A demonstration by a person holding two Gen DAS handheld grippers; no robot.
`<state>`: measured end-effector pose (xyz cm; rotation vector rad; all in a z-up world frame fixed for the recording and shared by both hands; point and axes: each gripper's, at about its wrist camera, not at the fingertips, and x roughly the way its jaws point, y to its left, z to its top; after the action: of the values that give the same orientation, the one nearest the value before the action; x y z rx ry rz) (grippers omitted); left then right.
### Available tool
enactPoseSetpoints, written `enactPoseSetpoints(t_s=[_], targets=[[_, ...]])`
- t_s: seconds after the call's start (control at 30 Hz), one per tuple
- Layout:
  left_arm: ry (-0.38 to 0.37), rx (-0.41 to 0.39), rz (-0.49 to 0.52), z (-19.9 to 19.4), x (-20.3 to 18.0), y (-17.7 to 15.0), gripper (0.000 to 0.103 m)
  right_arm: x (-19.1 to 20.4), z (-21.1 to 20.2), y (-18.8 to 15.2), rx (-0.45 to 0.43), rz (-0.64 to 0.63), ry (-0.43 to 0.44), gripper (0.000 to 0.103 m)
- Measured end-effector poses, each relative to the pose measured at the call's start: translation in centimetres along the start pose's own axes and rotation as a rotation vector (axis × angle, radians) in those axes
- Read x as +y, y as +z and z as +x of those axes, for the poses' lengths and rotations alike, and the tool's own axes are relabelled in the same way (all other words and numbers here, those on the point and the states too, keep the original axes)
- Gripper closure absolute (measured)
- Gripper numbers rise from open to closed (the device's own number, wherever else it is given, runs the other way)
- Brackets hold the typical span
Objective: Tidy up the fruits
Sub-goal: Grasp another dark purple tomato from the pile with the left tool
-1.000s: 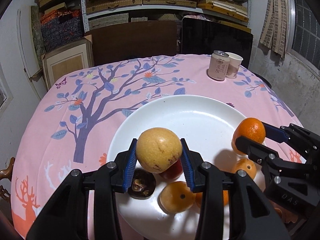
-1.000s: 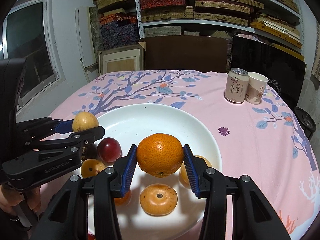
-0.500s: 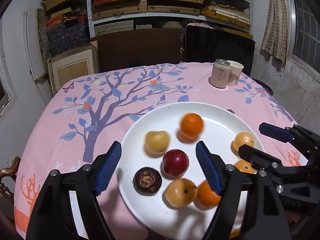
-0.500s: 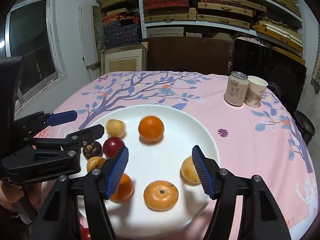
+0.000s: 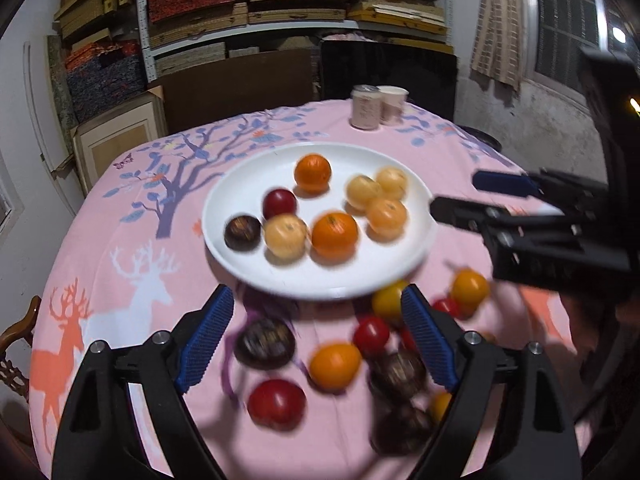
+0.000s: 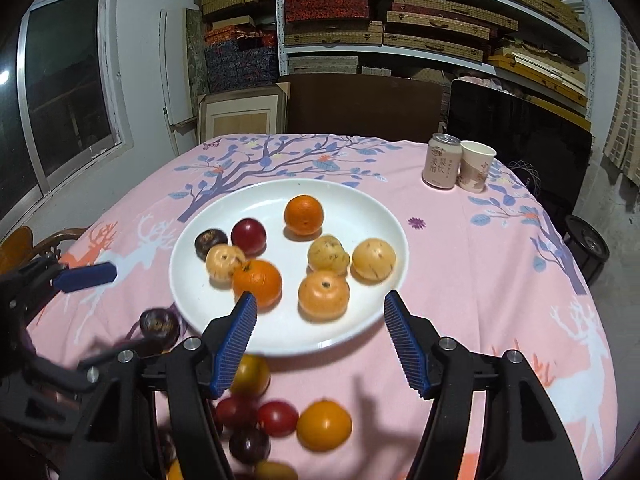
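Observation:
A white plate on the pink tablecloth holds several fruits: two oranges, a red plum, a dark mangosteen and pale yellow pears. More fruits lie loose on the cloth in front of the plate, among them a red one, an orange one and a dark one. My left gripper hangs above these with its jaws opening and nothing held. My right gripper is open and empty at the plate's near rim.
A drink can and a paper cup stand at the table's far right. Behind the table are a dark board, a black screen and shelves of boxes. A wooden chair sits at the left edge.
Both grippers let go of their fruit, the pear and the orange, onto the plate, opened wide and pulled back toward the near edge. Loose fruits have come into view.

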<state>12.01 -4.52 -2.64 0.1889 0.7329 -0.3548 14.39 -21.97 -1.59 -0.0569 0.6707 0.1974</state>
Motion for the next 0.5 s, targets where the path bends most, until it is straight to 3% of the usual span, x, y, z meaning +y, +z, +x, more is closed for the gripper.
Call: enactPoseSetpoints(t_s=[0.23,0.5], targets=[[-0.057,0.057,0.045,-2.6,-2.5,-6.3,0.02,-0.1,-2.1,-3.3,0.046,0.029,-0.039,0.036],[-0.015,0.071,0.079,-2.9,-4.2,-9.5,0.021,-1.1,-4.5,-6.9,0.034,0.085,-0.024,0.036]])
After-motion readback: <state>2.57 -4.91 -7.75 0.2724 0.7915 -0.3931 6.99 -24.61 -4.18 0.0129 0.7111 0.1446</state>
